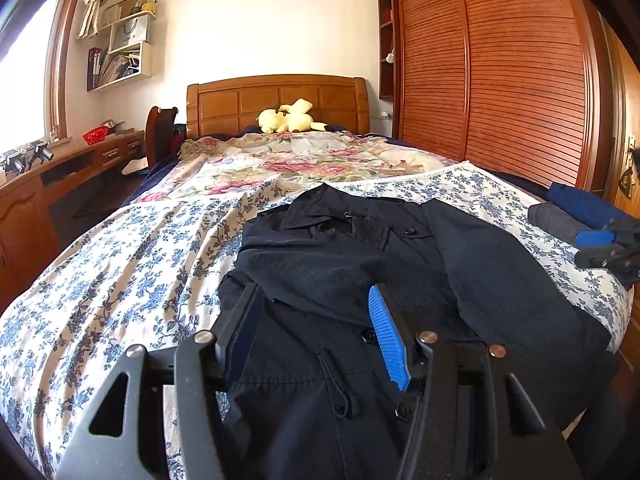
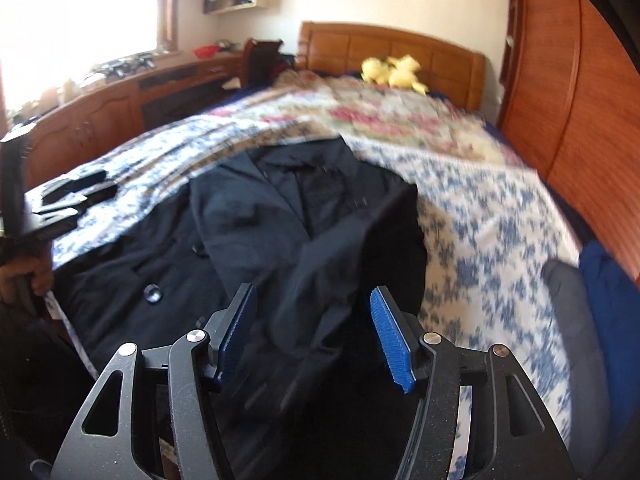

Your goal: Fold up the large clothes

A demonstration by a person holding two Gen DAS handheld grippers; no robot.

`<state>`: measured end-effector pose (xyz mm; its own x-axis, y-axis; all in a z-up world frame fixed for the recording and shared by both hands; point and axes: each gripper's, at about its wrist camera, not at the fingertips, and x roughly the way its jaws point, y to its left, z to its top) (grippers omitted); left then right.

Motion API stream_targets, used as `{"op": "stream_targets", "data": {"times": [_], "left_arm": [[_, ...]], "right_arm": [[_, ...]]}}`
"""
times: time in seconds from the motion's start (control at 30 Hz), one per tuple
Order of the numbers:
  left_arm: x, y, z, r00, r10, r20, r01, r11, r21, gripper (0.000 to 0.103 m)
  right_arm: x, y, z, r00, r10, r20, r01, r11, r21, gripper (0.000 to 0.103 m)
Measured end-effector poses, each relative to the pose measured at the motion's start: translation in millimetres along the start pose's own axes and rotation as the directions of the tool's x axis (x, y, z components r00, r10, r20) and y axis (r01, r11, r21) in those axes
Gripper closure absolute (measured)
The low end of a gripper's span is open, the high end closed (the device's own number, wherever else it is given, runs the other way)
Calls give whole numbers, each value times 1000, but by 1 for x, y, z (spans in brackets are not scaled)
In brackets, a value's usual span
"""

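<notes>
Navy coat [image 1: 360,264] under left gripper [image 1: 316,320]

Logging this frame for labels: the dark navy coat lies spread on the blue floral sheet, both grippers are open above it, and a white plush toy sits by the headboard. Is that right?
Not quite: the plush toy by the headboard is yellow, not white, as the left wrist view shows. The rest holds: the dark navy coat lies on the blue floral sheet, with left gripper and right gripper both open.
</notes>
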<state>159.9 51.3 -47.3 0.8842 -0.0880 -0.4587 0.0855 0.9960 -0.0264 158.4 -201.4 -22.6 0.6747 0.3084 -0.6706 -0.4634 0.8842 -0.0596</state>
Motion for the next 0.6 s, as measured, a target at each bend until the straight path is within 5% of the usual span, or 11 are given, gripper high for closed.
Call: {"op": "stream_targets", "data": {"times": [0.6], "left_arm": [[-13,-21,-24,997,-55,-46,57,998,36,49]], "right_arm": [[33,-1,-79,973,136,-186,-105,981,165,46]]}}
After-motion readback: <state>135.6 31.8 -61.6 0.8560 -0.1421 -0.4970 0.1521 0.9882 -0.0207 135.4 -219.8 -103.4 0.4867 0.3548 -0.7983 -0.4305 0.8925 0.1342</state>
